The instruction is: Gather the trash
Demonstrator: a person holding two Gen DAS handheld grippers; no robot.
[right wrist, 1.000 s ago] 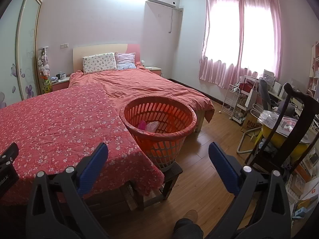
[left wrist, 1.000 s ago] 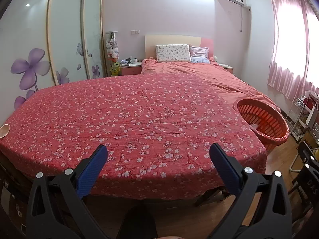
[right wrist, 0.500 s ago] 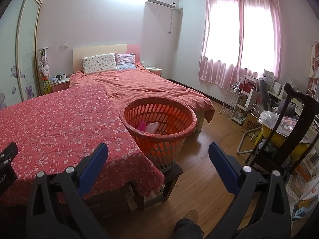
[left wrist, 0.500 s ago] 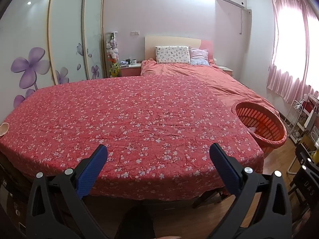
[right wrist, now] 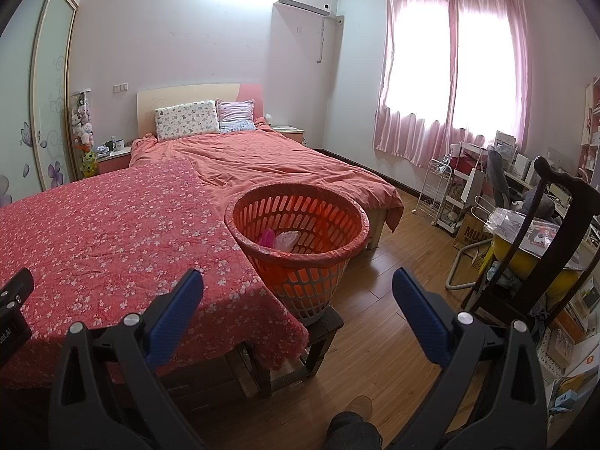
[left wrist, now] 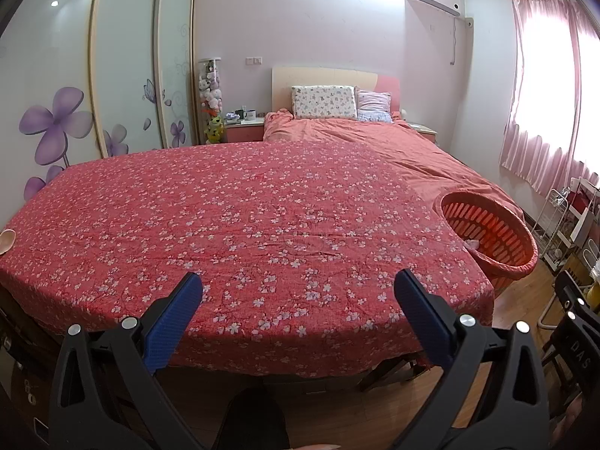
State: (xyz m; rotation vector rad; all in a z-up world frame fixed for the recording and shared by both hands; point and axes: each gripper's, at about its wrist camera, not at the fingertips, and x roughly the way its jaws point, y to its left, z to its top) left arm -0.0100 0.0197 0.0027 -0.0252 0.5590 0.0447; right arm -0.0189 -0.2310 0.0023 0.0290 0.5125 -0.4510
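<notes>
Left tool (left wrist: 298, 296) and right tool (right wrist: 298, 294) both released, jaws wide, nothing between them. Orange basket (right wrist: 300, 197) stands on a dark stool (right wrist: 326, 324) at the floral-covered bench (left wrist: 240, 225) corner. Inside it, pink and pale crumpled trash (right wrist: 279, 239), possibly plastic bags.

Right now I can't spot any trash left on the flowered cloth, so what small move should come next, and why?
Probably swing the left tongs toward the pale round thing at the cloth's far left edge; it may be the last piece, though I cannot tell what it is. Both tongs are open and empty, the flowered cloth looks bare elsewhere, and the orange basket already holds bags.
</notes>
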